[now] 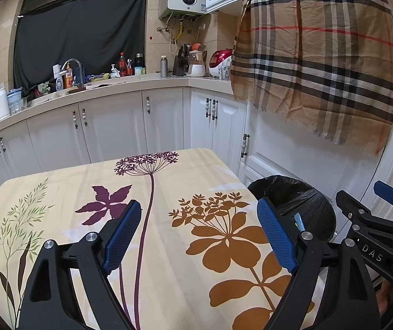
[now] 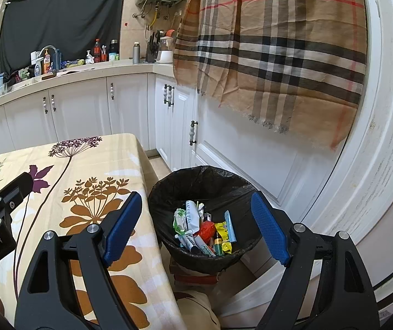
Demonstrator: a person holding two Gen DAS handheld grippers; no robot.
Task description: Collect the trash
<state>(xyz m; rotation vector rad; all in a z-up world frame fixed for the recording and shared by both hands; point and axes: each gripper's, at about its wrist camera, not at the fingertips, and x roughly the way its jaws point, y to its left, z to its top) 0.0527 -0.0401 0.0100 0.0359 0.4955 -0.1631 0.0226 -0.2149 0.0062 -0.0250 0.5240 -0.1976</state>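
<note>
A bin lined with a black bag (image 2: 168, 192) stands on the floor beside the table's right edge; several wrappers and bits of trash (image 2: 204, 228) lie in its bottom. My right gripper (image 2: 196, 225) hovers above the bin, open, with nothing between its blue pads. My left gripper (image 1: 199, 233) is open over the flower-printed tablecloth (image 1: 168, 275), holding nothing. The bin (image 1: 306, 200) shows at the right of the left wrist view, partly behind the right gripper (image 1: 383, 220). No loose trash shows on the cloth.
White cabinets (image 2: 80, 104) and a crowded counter (image 1: 100, 79) run along the back. A checked cloth (image 2: 279, 55) hangs over a white door on the right. A box (image 2: 193, 275) sits under the bin.
</note>
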